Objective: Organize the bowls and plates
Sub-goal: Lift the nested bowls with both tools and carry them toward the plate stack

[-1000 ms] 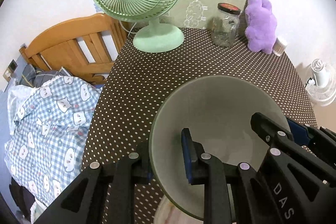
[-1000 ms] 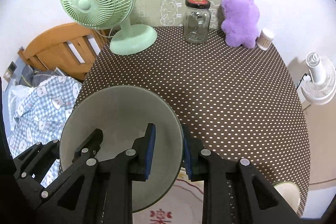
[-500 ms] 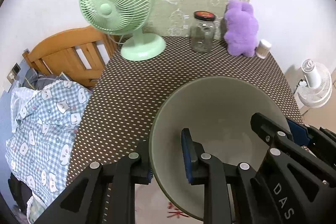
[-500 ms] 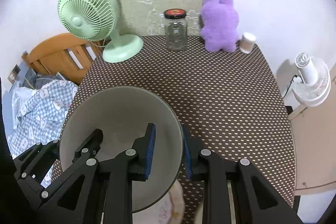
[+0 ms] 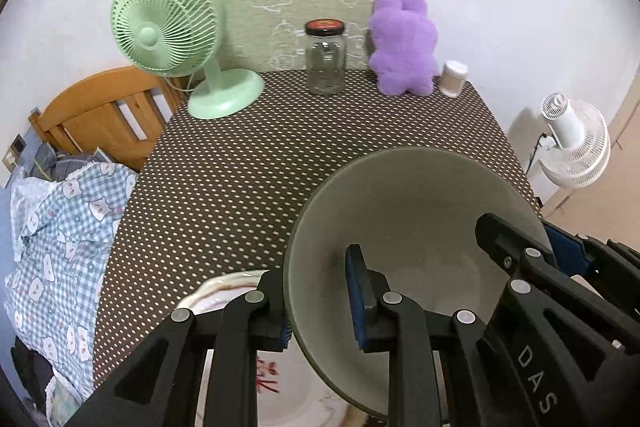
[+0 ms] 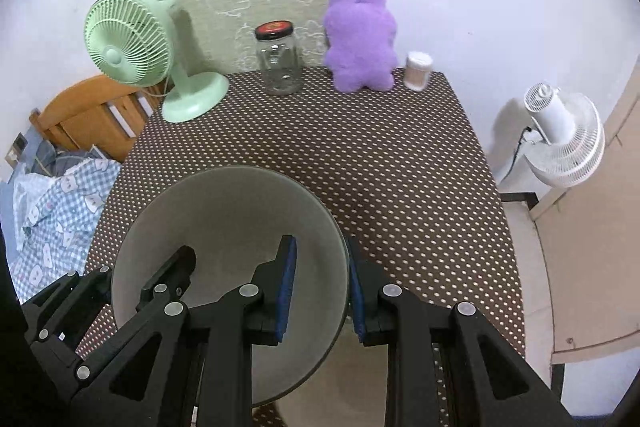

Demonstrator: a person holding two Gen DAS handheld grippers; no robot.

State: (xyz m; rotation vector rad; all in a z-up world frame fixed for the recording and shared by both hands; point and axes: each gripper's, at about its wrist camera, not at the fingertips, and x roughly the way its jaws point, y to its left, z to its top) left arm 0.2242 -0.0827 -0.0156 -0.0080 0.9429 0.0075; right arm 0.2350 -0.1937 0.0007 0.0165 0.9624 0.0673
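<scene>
Bowl [image 5: 404,227] held aloft over the near bench [image 5: 248,163] edge, above a plate [image 5: 224,287]. Left tongs [image 5: 318,297] clamped on its left rim, right tongs [image 6: 320,289] clamped on the opposite rim, one pad inside, one outside. Two-sided grip probably for keeping it level while lowering toward the plate.

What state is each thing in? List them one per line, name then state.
bowl: held above the table, gripped on opposite rims, empty.
left gripper: shut on the bowl's rim.
right gripper: shut on the bowl's rim.
plate: flat on the table, partly under the bowl.
glass jar: upright, lid on.
green fan: upright; running or not, unclear.
purple plush: upright against the wall.
</scene>
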